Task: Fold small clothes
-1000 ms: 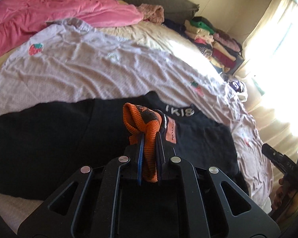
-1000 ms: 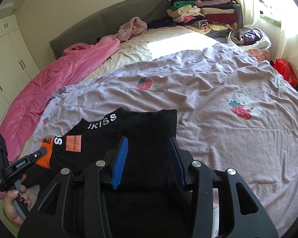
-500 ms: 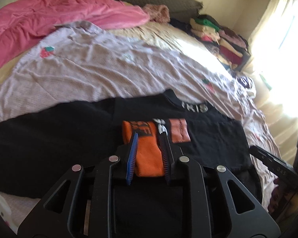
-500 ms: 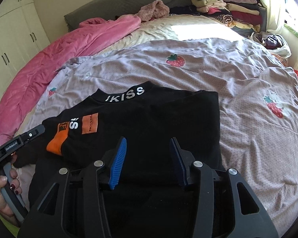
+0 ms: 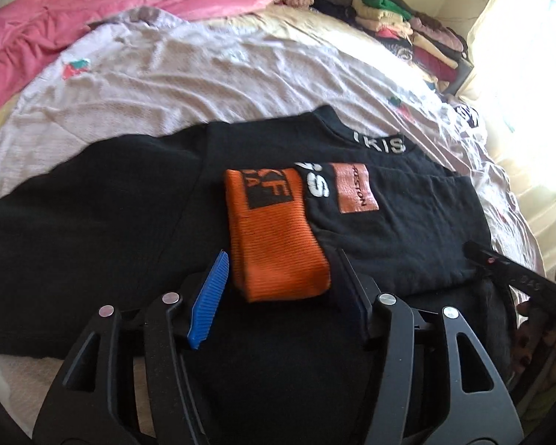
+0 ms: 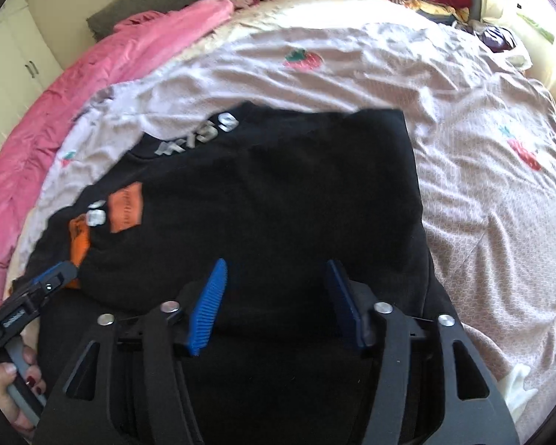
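scanning from upper left, we see a pink blanket (image 5: 92, 11), then at centre the black shirt (image 5: 111, 222) on the lilac sheet (image 5: 204, 85). our left gripper (image 5: 278, 285) is opening, orange cuff (image 5: 274, 237) between its pads (untouched). our right gripper (image 6: 278, 296) is opening over black cloth, grasping nothing.

Black top (image 5: 407, 237) collar (image 5: 380, 144): white "IKIS", cut off. Orange patch (image 5: 354, 189) below collar: "PRESTON". White "S" left of patch. Orange cuff (image 5: 274, 237), left of patch: black square, "F", rest unreadable.
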Demonstrator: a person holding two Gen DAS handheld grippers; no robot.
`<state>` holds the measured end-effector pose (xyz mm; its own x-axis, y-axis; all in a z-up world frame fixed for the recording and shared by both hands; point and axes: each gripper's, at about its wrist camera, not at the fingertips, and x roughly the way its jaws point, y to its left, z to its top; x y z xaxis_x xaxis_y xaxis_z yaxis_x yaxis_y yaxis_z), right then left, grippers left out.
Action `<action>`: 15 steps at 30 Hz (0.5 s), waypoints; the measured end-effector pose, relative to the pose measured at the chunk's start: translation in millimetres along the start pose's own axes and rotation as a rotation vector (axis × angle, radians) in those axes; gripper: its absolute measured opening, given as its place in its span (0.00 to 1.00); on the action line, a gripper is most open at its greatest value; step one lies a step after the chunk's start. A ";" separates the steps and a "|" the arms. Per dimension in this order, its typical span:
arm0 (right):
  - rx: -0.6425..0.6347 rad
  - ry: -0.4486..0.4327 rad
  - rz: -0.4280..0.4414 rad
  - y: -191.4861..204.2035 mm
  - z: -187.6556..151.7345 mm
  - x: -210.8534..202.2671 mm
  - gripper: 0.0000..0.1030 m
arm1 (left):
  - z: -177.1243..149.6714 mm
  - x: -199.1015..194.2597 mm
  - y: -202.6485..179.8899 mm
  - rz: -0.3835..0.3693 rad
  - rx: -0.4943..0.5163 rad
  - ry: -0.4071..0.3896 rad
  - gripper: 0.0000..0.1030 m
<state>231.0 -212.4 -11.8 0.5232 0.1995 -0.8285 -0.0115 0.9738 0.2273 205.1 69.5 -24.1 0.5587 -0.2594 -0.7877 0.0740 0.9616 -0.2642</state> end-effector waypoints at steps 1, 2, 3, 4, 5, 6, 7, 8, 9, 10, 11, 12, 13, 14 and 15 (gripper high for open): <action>-0.011 -0.008 0.006 1.4 -0.8 -4.3 0.55 | -0.2 -6.5 2.7 0.010 -0.007 -0.015 0.49; -0.022 -0.017 0.011 3.5 -0.7 -8.5 0.55 | 0.9 -11.4 5.1 0.016 -0.014 -0.030 0.50; -0.030 -0.025 0.016 5.7 -1.0 -13.1 0.58 | 0.3 -20.5 8.9 0.026 -0.019 -0.053 0.56; -0.033 -0.031 0.021 7.9 -0.7 -16.2 0.60 | -1.3 -29.9 12.4 0.043 -0.022 -0.074 0.60; -0.033 -0.041 0.029 10.0 -1.1 -20.2 0.64 | -2.7 -35.9 14.7 0.053 -0.024 -0.086 0.61; -0.034 -0.049 0.035 12.3 -0.8 -23.0 0.68 | -5.4 -44.0 18.4 0.065 -0.026 -0.098 0.64; -0.036 -0.058 0.040 15.1 -2.2 -26.8 0.69 | -8.0 -50.6 22.4 0.080 -0.029 -0.104 0.68; -0.038 -0.066 0.045 18.8 -2.3 -29.2 0.73 | -9.2 -55.0 26.0 0.091 -0.032 -0.107 0.71; -0.041 -0.075 0.054 23.4 -2.6 -32.1 0.77 | -11.5 -61.9 31.1 0.104 -0.039 -0.113 0.75; -0.044 -0.083 0.061 28.3 -3.2 -34.3 0.79 | -13.1 -67.0 35.2 0.110 -0.047 -0.118 0.78; -0.049 -0.091 0.071 34.2 -3.6 -36.3 0.81 | -14.8 -73.7 41.1 0.117 -0.060 -0.125 0.81; -0.056 -0.099 0.084 39.5 -4.3 -38.7 0.82 | -15.7 -77.9 44.3 0.124 -0.067 -0.130 0.84; -0.062 -0.105 0.093 45.1 -4.4 -40.5 0.82 | -17.1 -83.5 48.7 0.134 -0.073 -0.137 0.86; -0.072 -0.113 0.103 51.7 -5.1 -42.8 0.83 | -18.3 -87.4 51.7 0.139 -0.076 -0.143 0.87; -0.079 -0.118 0.107 56.9 -5.8 -44.4 0.85 | -19.5 -91.4 56.2 0.148 -0.080 -0.145 0.88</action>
<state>202.1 -165.1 35.0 0.6115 0.2931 -0.7349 -0.1369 0.9540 0.2666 142.0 145.6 22.2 0.6720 -0.0947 -0.7345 -0.0804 0.9766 -0.1995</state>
